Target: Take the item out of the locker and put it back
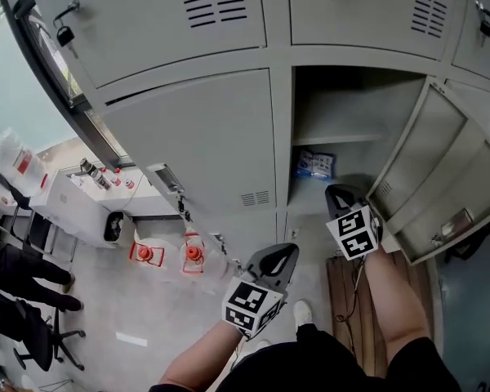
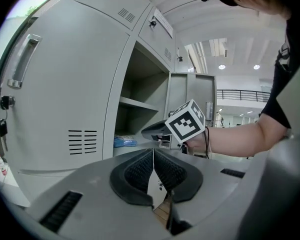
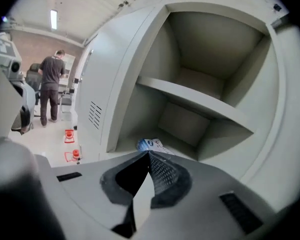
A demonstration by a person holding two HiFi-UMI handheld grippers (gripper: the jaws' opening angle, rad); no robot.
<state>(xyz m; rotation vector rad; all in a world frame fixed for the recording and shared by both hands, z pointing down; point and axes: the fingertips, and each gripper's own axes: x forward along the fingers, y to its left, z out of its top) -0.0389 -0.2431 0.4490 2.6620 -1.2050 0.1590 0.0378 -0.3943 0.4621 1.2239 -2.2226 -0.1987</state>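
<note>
Open grey locker (image 1: 353, 104), blue packet (image 1: 314, 164) inside. Left gripper (image 2: 152, 150), right gripper (image 3: 148, 153) closed, empty. Spread right jaws first, straddle packet squarely.

In the head view, two orange-red objects (image 1: 145, 253) (image 1: 193, 254) stand on the pale floor (image 1: 147, 309) at the lower left, near a white table (image 1: 82, 201) that carries several small bottles (image 1: 94, 172). A white plastic container (image 1: 20, 162) with a red label is at the left edge, and a black office chair (image 1: 41, 333) is in the lower left corner. Some brown wooden boards (image 1: 343, 288) lie on the floor at the lower right, a dark padlock (image 1: 64, 35) hangs at the upper left, and in the right gripper view a person in dark clothes (image 3: 51, 84) stands far off at the left with the back turned.
</note>
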